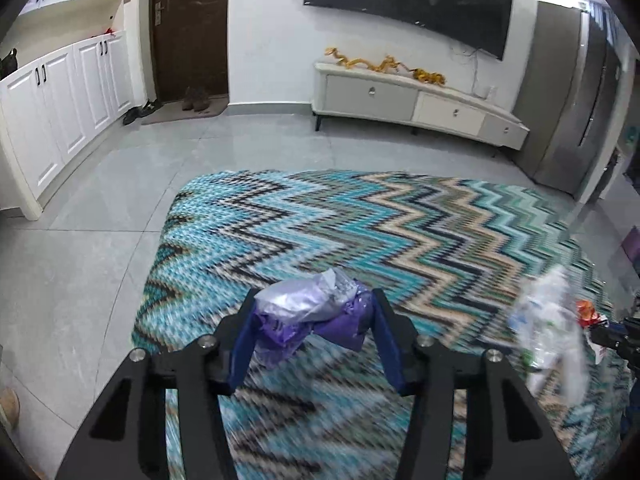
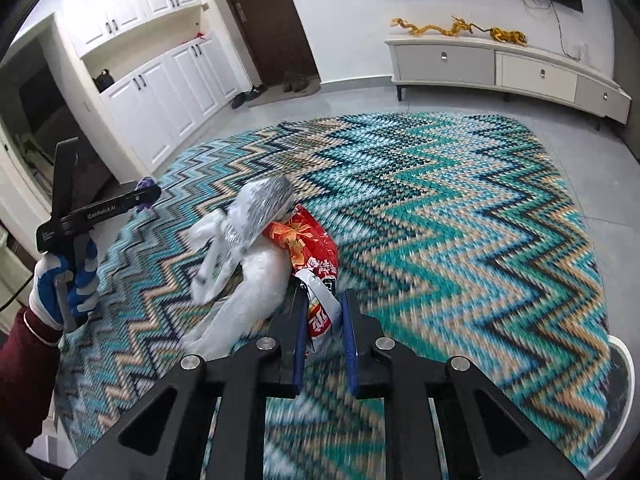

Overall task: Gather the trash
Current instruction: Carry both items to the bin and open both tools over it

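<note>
A: In the left wrist view, a crumpled purple and silver wrapper [image 1: 316, 316] is seen pinched between the pads of the left gripper [image 1: 314, 334], lifted above the zigzag rug [image 1: 360, 220].

B: Only its edges appear to be caught. It could be lost if the pads are eased, since the foil looks slick.

A: In the right wrist view, the right gripper [image 2: 323, 330] is pressed together on the corner of a red snack bag [image 2: 310, 248], with a white plastic bag [image 2: 248, 276] bunched against it.

B: Whether the white bag is also gripped cannot be told. If not, it may be dropped back onto the rug when lifted.
</note>
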`<state>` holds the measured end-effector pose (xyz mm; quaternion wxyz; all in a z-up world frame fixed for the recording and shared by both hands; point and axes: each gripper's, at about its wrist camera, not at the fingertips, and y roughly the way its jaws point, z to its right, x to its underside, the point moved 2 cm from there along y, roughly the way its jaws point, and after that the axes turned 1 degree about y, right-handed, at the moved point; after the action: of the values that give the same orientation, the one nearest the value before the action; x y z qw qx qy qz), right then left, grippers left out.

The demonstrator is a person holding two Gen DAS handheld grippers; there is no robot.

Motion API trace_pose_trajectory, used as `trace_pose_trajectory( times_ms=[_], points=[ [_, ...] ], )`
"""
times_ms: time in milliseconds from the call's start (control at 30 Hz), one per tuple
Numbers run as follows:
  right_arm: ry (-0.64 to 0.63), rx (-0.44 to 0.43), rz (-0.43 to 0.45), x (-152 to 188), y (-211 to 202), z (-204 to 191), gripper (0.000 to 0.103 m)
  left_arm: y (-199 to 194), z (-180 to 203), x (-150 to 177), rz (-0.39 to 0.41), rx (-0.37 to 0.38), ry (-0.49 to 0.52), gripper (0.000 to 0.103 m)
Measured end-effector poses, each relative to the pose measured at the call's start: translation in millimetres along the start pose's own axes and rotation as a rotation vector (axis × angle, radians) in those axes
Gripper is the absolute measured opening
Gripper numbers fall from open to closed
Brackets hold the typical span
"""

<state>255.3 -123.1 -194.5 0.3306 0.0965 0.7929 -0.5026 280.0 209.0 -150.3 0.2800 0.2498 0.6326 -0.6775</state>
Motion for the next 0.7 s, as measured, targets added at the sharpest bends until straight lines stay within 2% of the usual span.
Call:
trace_pose_trajectory(
  times_ms=[233,433,533,700],
  points=[
    [-0.056,-0.035,0.014,34,-49,-20,0.015,-56,35,13,0.038,0.068,0.027,0.051],
    [-0.038,-0.016,0.076,58,-100,-18,0.015,-97,72,17,0.071,0.126,0.063,0.051],
    [-0.005,0.013,0.115,70,-129,-5,0.015,-113,98,18,0.086,0.16,0.093,0.051],
    [0.1,0.091,0.175,92,-174,42,0.015,-128,152,19,0.091,0.234,0.149,0.051]
  ],
)
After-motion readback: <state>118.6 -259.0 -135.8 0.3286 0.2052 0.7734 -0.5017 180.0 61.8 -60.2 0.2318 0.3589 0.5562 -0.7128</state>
